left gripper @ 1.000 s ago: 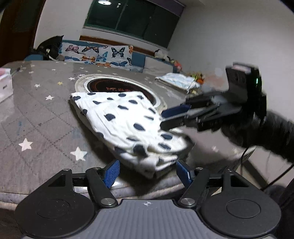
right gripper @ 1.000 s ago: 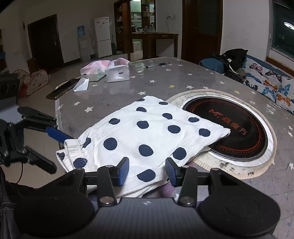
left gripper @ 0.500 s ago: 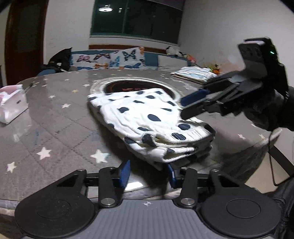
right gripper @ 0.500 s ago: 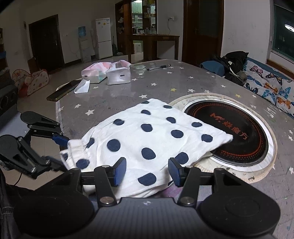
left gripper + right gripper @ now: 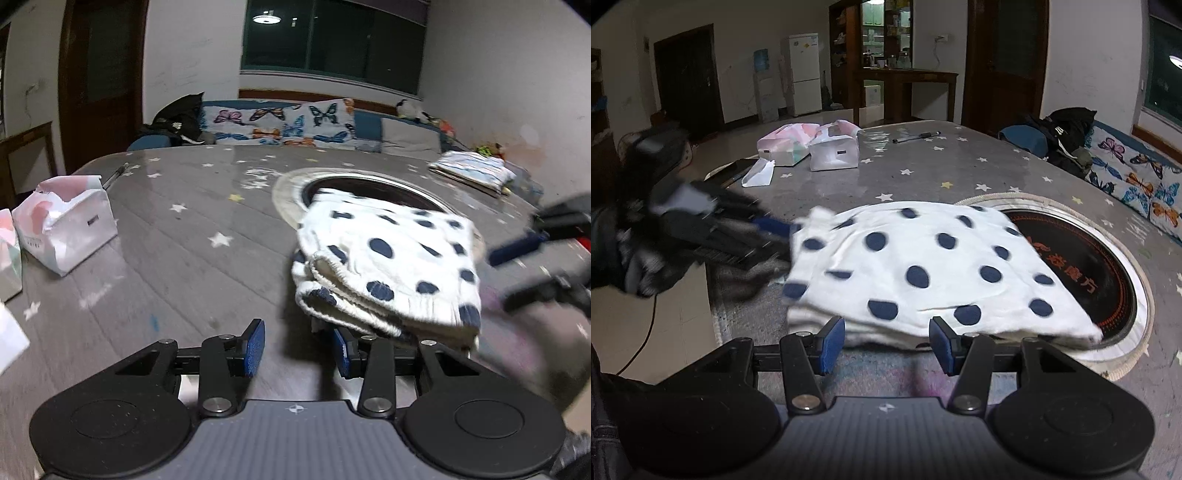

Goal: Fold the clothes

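The right tool (image 5: 884, 341) stands part open with nothing between its pads, just short of the near edge of one folded polka-dot garment (image 5: 934, 269). The left tool (image 5: 299, 347), part open and empty, sits beside the garment's elastic end. The garment lies near the table (image 5: 960, 166) edge, partly over one round cooktop (image 5: 1082, 258). Beyond is open tabletop, then two tissue packs (image 5: 812, 147) and one pen (image 5: 916, 137).

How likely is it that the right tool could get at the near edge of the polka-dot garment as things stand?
Probably yes. The right tool sits open just before the polka-dot garment, with only bare table between. The left tool is off at another corner, not blocking.
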Tool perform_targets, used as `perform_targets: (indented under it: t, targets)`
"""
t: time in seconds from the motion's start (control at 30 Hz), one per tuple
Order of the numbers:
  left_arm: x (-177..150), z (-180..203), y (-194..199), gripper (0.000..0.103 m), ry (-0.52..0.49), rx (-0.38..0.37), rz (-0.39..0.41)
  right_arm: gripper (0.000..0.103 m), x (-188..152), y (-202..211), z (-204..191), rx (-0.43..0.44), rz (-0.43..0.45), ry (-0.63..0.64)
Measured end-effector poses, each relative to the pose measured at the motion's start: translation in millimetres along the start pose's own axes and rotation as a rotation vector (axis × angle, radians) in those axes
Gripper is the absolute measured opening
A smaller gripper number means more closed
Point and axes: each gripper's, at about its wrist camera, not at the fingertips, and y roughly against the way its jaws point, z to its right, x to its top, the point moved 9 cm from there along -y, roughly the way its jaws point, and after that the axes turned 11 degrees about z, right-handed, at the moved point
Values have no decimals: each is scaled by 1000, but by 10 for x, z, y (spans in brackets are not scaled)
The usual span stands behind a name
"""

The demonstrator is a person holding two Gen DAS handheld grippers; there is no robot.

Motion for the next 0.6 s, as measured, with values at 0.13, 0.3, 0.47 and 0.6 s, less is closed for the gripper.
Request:
perform_targets:
  t: [0.13,0.3,0.47,0.6]
  targets:
    - [112,-151,-186,42,46,4,-11,54,43,-79,-95,16,-3,54]
    - [177,-238,-263,42,100,4,-20,54,98,-240,-252,35,-14,159]
    - [149,-291,-152,45,158,9,-25,55,136,-451,-458,35,-27,338]
    - [111,-373,-17,52,260,10,-37,55,87,-574,-630,35,-42,509]
